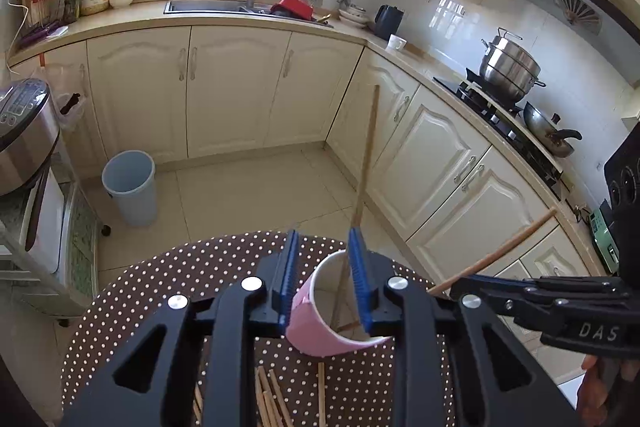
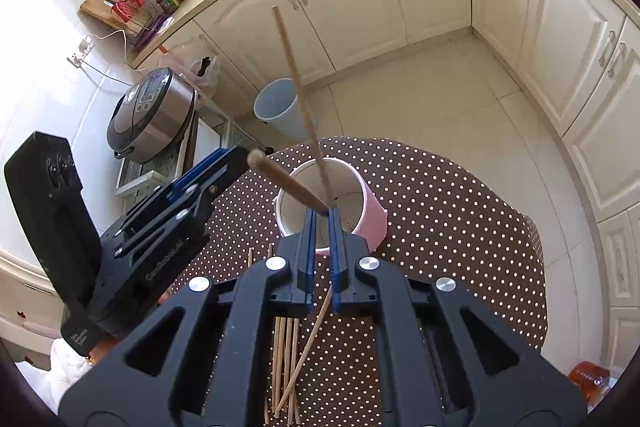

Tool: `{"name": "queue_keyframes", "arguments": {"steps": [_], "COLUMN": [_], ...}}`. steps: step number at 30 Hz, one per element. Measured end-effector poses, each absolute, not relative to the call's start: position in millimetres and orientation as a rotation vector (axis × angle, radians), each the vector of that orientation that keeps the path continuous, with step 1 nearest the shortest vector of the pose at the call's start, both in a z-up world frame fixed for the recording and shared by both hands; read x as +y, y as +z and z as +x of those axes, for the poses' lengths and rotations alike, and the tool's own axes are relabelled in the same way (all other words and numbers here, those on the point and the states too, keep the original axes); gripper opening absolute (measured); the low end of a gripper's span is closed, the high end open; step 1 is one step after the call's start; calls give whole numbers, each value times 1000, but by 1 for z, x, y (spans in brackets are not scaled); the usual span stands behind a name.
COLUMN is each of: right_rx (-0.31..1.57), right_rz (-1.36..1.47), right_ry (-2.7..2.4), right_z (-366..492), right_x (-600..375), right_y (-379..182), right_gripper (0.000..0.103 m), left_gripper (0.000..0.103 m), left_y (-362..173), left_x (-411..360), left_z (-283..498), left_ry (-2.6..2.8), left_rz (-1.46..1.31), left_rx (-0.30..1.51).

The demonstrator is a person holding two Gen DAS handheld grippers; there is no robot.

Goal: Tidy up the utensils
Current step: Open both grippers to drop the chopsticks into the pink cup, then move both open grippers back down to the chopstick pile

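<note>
A pink cup [image 1: 308, 331] [image 2: 374, 223] stands on the brown dotted table [image 1: 160, 287] [image 2: 440, 227]. One chopstick [image 1: 368, 155] [image 2: 294, 75] stands in the cup, leaning against the right-hand pad of my left gripper [image 1: 324, 233] [image 2: 240, 157]. That gripper's jaws stand apart over the cup's mouth and the pads do not pinch the stick. My right gripper [image 2: 322, 211] [image 1: 452, 289] is shut on a second chopstick [image 2: 284, 181] [image 1: 500, 255], tilted just above the cup's rim. Several loose chopsticks [image 2: 286, 359] [image 1: 272, 399] lie on the table near me.
A blue bin [image 1: 130, 187] [image 2: 280, 107] stands on the tiled floor beyond the table. A rice cooker [image 1: 20, 131] [image 2: 152, 115] sits on a cart at the left. Cabinets, a sink and a stove with pots [image 1: 508, 67] line the far walls.
</note>
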State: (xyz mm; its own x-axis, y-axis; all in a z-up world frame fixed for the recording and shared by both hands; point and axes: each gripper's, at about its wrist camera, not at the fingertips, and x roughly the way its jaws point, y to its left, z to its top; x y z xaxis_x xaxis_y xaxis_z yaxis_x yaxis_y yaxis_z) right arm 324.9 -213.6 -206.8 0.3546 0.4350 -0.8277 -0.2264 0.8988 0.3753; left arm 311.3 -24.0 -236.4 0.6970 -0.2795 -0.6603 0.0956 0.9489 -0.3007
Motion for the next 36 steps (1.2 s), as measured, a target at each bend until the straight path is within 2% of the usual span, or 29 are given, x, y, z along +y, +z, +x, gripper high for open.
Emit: {"name": "queue_keyframes", "arguments": {"steps": [6,14,28,36], "right_rx": [1113,1129,1299,1361], "right_rz": [207,203,162,128], "right_ry": [416,398,364,359], "right_z": [308,271,225,214], "right_x": [-216,-215,-190,-183], "right_y": [-201,-211,-286,-315], "right_gripper": [25,25,25,25], "left_gripper": [30,32,32,33], "left_y": [-231,-243,-338,-374], "left_x": [-11,19,41,38], "left_z": [286,246,195,188], "left_ry": [-200,-145,-45,-24], "left_rz": [-247,-257,-213,-167], "left_rx": [791,889,1266,1336]}}
